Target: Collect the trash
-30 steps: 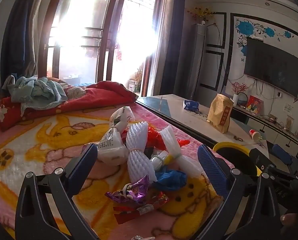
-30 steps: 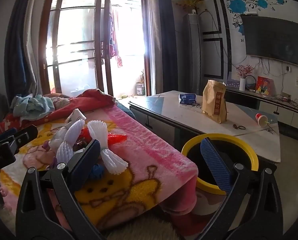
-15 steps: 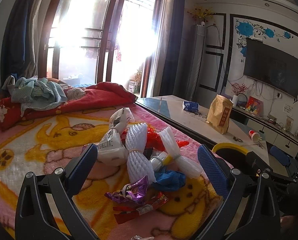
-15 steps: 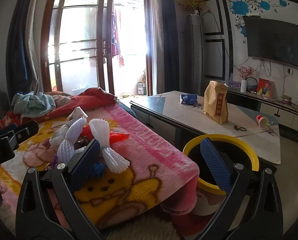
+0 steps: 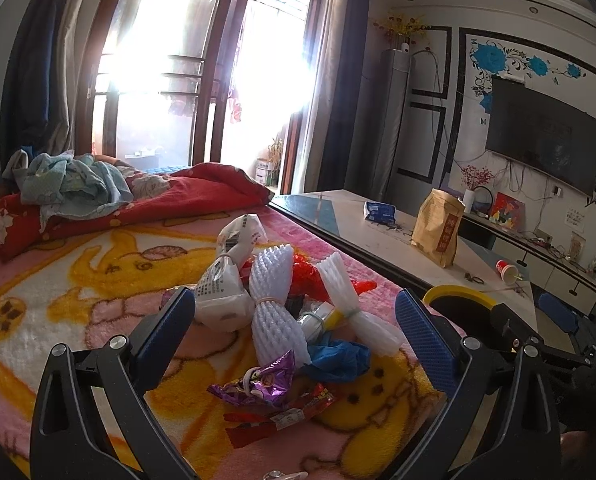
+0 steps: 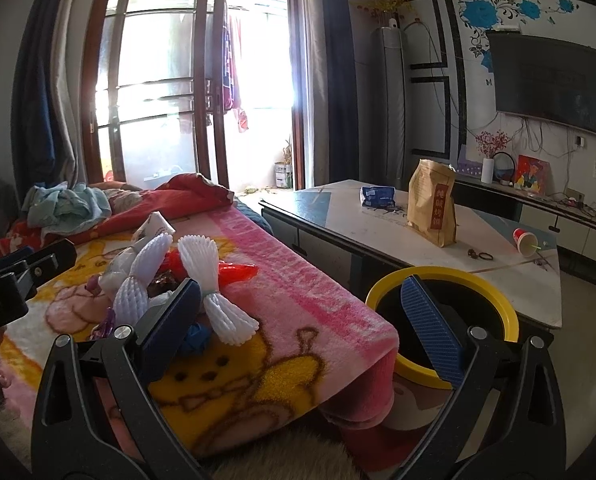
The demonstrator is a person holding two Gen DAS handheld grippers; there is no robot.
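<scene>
A heap of trash lies on the pink cartoon blanket (image 5: 77, 280): white foam nets (image 5: 273, 312), a white plastic bag (image 5: 221, 292), a red wrapper (image 5: 306, 276), a blue glove (image 5: 338, 360), a purple foil wrapper (image 5: 257, 384) and a red snack packet (image 5: 293, 412). My left gripper (image 5: 293, 328) hangs open just in front of the heap, nothing between its fingers. My right gripper (image 6: 302, 312) is open too, off the blanket's corner, beside the yellow-rimmed black bin (image 6: 490, 288). The foam nets (image 6: 213, 280) show left of it.
A low table (image 6: 378, 232) stands right of the blanket with a brown paper bag (image 6: 434, 204), a blue packet (image 6: 378, 196) and a red paper cup (image 6: 524, 240). Red bedding (image 5: 137, 200) with clothes lies behind. A TV (image 6: 554, 84) hangs on the far wall.
Both grippers have barely moved; the right view has drifted slightly. The trash heap has not shifted.
</scene>
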